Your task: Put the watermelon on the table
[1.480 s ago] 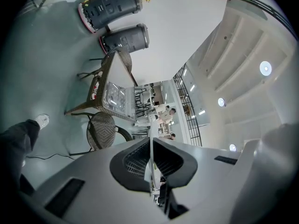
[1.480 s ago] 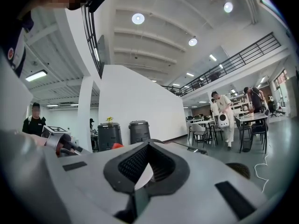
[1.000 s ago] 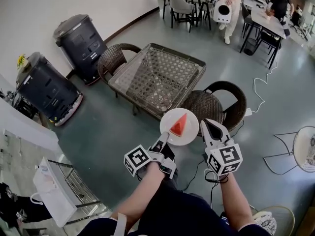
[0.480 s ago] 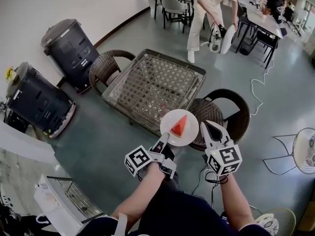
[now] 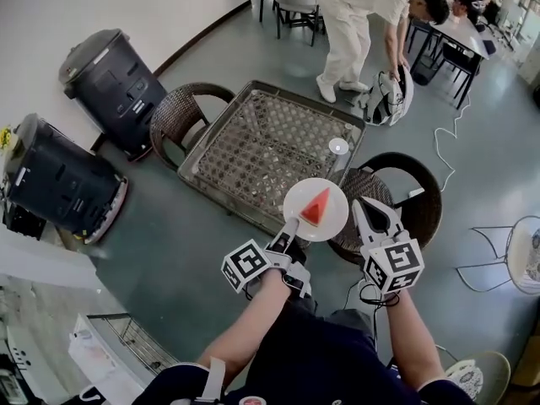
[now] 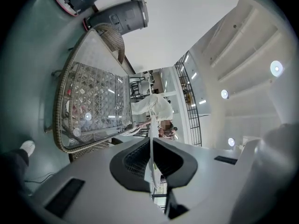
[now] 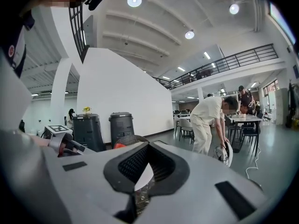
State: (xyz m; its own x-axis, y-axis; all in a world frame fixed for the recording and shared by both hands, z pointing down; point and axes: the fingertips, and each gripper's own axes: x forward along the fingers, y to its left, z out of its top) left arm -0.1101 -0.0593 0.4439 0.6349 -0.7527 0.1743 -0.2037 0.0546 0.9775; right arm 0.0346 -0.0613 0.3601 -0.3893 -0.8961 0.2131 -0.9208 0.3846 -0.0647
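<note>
Left gripper (image 5: 289, 229) is pinching the near rim of the white plate (image 5: 335, 194), jaws clamped on that thin edge, and the watermelon (image 5: 316, 208) wedge sits on the plate just beyond the jaw tips, in the air and not yet on the table. Right gripper (image 5: 361, 205) rides just to the right of the plate, jaws pressed together with nothing between them.

The grip is a one-edge pinch, so the plate hangs out ahead of the claw like a lever. My call: keep it level, carry it slowly forward and slightly left, lower until the far side of the base meets the glass, and only then let go. Tip it and the wedge could slide off the rim.

The table (image 5: 218, 126) lies ahead of and below the left claw, glass over wicker, with a small white disc (image 5: 338, 146) ahead of the plate; best to steer around it. One wicker chair (image 5: 405, 188) sits under the right claw, another (image 5: 173, 112) beyond the table's far-left side. Two dark bins (image 5: 110, 74) stand far left against the wall, and a person (image 5: 363, 7) bends over well ahead.
</note>
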